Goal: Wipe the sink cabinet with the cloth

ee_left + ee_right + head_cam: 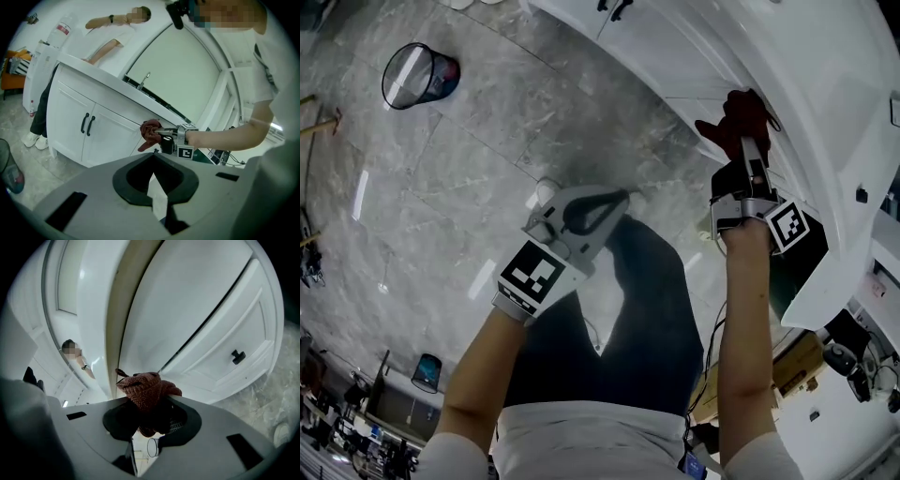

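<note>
Your right claw (146,422) is clenched on the cloth (146,391), a soft, light, knitted wad that looks bunched up against the sink cabinet (201,319) front. It should give and drag rather than slide, so hold it mid-bunch with the loose folds forward. Your left claw (153,177) hangs closed and empty, well apart.

The grey tiled floor (487,159) ahead of the left gripper (619,197) lies open, and the wire waste basket (417,75) stands well apart at the far left. To the right, the sink cabinet (787,66) walls off the way. The right gripper (748,141) holds the cloth (736,114) close up to its front. Black door handles (87,124) jut out further along.
</note>
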Demonstrator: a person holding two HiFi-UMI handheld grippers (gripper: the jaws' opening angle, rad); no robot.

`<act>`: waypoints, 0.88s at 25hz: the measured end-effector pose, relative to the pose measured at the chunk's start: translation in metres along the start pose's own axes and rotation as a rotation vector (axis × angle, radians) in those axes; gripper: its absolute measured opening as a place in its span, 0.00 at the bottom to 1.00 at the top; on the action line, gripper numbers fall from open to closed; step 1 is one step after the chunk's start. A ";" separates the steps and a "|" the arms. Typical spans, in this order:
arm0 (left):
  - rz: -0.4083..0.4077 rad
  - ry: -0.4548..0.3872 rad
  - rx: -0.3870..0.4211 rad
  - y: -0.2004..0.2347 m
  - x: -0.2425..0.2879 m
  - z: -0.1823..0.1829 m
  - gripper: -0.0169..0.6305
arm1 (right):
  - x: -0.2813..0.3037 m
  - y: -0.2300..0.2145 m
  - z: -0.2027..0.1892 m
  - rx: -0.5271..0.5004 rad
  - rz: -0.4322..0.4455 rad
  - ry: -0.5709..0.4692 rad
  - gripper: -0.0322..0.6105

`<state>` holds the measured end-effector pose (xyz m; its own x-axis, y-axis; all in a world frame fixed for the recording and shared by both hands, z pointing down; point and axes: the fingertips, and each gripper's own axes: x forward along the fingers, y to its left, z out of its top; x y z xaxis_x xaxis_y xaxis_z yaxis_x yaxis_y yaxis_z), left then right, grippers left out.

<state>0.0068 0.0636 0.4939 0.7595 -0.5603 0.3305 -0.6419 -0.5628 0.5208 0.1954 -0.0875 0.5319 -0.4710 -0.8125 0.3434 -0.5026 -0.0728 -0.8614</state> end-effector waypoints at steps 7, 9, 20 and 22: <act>0.045 0.000 -0.032 0.011 0.011 -0.003 0.04 | -0.008 -0.030 -0.017 0.016 -0.075 -0.029 0.21; 0.062 0.002 -0.032 0.008 0.016 -0.004 0.04 | -0.009 -0.042 -0.015 0.014 -0.096 -0.047 0.21; 0.185 -0.048 -0.097 -0.011 0.038 -0.010 0.04 | 0.015 -0.064 0.017 0.063 -0.077 -0.073 0.21; 0.209 -0.062 -0.109 -0.012 0.037 -0.010 0.04 | 0.020 -0.066 0.020 0.074 -0.084 -0.065 0.21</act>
<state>0.0440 0.0556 0.5078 0.6013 -0.6958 0.3927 -0.7665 -0.3635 0.5295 0.2336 -0.1109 0.5879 -0.3804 -0.8374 0.3925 -0.4824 -0.1825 -0.8567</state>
